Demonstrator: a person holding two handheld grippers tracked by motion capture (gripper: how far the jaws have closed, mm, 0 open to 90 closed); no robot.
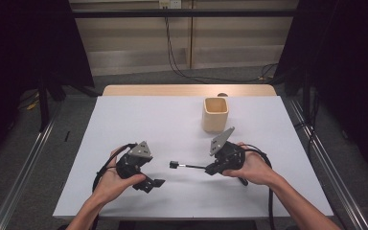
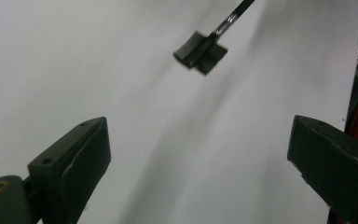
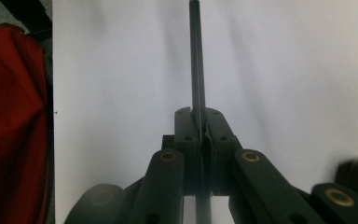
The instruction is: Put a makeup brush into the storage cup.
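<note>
A thin black brush (image 1: pixel 188 166) with a small flat dark head (image 1: pixel 174 165) is held level just above the white table (image 1: pixel 124 120). My right gripper (image 1: pixel 210 168) is shut on its handle. In the right gripper view the handle (image 3: pixel 196 56) runs straight up from between the closed jaws of the right gripper (image 3: pixel 198 119). My left gripper (image 1: pixel 151 184) is at the table's front left, open and holding nothing. In the left gripper view its two pads stand wide apart around the left gripper's midpoint (image 2: pixel 205 149), and the brush head (image 2: pixel 201 50) lies beyond them, apart from both.
A square light wooden cup (image 1: pixel 215 114) stands upright behind the right gripper, towards the back of the table. Red clothing (image 3: pixel 14 121) of the person is at the near edge. A dark fuzzy shape (image 3: pixel 356 172) sits low at the right; I cannot tell what it is.
</note>
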